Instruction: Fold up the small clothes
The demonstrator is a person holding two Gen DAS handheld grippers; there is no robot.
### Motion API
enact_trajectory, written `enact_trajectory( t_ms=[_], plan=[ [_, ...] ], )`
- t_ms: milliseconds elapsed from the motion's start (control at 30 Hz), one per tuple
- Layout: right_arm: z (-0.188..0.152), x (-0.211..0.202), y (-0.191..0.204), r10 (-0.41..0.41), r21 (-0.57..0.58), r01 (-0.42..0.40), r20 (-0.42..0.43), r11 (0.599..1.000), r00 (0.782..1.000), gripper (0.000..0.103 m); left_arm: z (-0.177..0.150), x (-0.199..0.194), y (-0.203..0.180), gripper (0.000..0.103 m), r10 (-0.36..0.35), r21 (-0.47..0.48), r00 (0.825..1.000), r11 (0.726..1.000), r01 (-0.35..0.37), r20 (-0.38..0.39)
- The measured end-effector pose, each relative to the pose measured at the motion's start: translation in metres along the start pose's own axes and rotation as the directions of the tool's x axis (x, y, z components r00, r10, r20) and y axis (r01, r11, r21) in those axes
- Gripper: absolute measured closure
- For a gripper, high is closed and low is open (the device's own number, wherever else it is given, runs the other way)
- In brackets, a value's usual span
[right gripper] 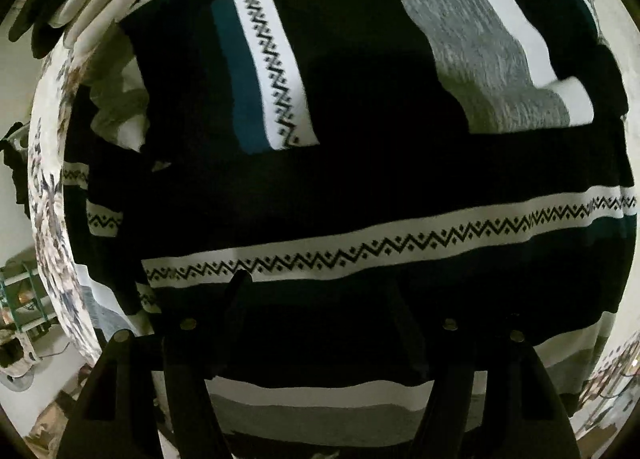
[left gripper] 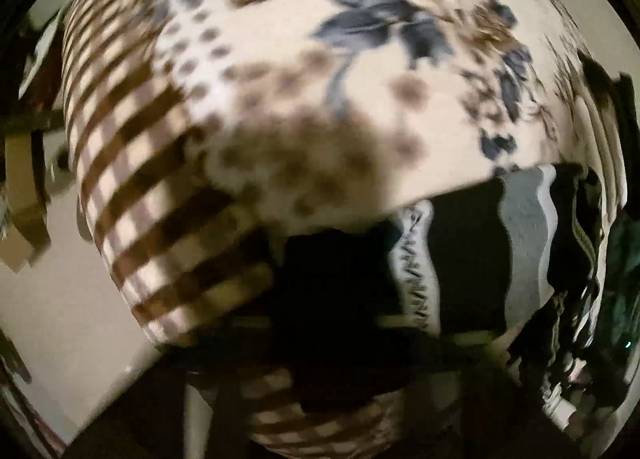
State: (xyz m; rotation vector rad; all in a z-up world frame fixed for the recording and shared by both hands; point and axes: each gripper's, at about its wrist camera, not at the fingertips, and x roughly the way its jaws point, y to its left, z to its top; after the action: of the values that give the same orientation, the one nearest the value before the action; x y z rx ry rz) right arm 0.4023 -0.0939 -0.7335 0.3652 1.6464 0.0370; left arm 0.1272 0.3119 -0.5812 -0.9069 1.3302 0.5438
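A dark striped sweater (right gripper: 360, 187) with white zigzag bands, a grey panel and teal stripes fills the right wrist view, spread flat. My right gripper (right gripper: 324, 291) hovers over its near part with its black fingers (right gripper: 236, 291) wide apart and nothing between them. In the left wrist view, blurred by motion, the same sweater (left gripper: 472, 251) lies at the lower right on a patterned blanket (left gripper: 280, 99). My left gripper (left gripper: 340, 339) is a dark blur over the sweater's dark edge; whether it holds the cloth does not show.
The cream blanket with brown stripes, dots and blue flowers covers the bed, and its edge (right gripper: 52, 219) curves along the left. Pale floor (left gripper: 60, 299) lies left of the bed. Clutter and a green rack (right gripper: 24, 299) stand at the far left.
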Motion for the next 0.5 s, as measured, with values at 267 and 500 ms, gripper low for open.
enact_trajectory(
  t_ms=[267,500],
  plan=[
    [-0.001,0.007,0.011,0.014,-0.003,-0.014,0.040,1.000,0.999,0.032,0.069,-0.070,0.000,0.097,-0.089,-0.006,0.973,0.996,0.092,0.211],
    [0.002,0.030,0.041,0.047,0.031,-0.048,0.045,0.998,0.998,0.032,0.120,-0.061,0.031,0.093,-0.142,-0.048,0.967,0.987,0.156,0.212]
  ],
)
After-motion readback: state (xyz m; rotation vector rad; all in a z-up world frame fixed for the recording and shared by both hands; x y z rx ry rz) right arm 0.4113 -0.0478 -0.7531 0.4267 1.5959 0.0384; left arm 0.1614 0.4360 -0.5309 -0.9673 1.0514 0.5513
